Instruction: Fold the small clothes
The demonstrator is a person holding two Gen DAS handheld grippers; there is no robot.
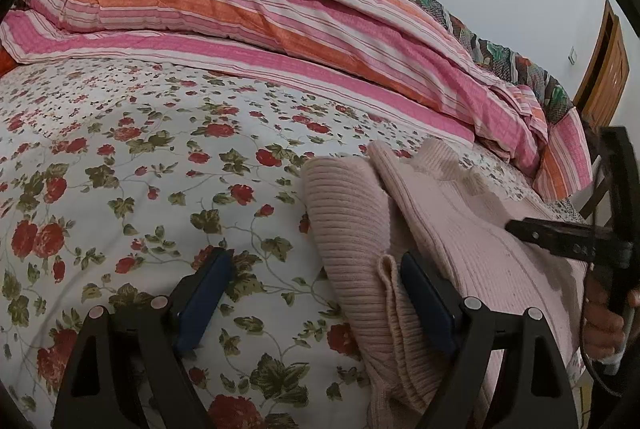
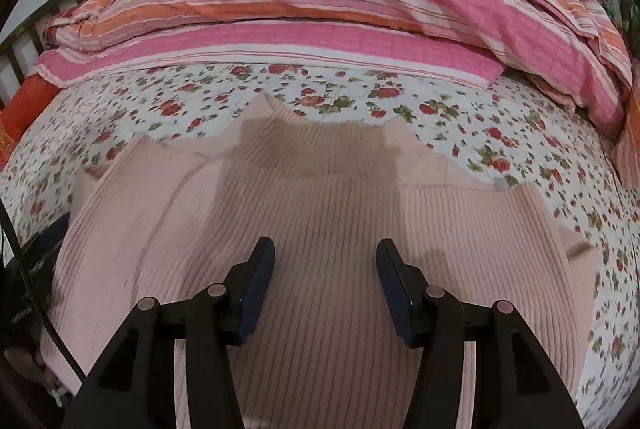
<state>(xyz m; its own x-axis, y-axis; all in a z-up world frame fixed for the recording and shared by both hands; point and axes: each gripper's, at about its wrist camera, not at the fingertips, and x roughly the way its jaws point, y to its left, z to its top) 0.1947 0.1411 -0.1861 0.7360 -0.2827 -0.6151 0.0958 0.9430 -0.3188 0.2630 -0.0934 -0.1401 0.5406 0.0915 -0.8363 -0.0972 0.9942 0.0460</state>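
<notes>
Floral sheets (image 1: 132, 165) cover the bed, with a striped pink and orange quilt (image 1: 248, 13) bunched along the far side against a pale wall. On the sheet lies the sweater (image 2: 320, 213), a pale pink ribbed knit, spread with its collar toward the quilt. 1 sleeve looks turned in over the body in the left wrist view, where the knit sits in 2 layers at its left edge.

Left gripper (image 1: 316, 293) has its jaws spread wide, with nothing clamped; the right finger rests at the sweater's folded edge and the left finger is over bare sheet. Right gripper (image 2: 325, 285) hovers over the middle of the sweater's body, jaws about half apart with only flat knit beneath them, gripping nothing. A hand (image 1: 604, 321) shows at the right edge of the left wrist view.

Judging by the look, the knit is soft, light and stretchy, and will sag and drag on the sheet rather than slide. A hold on a doubled edge, hem or shoulder seam should carry it best; pinching 1 layer mid-body would only pull up a peak.
</notes>
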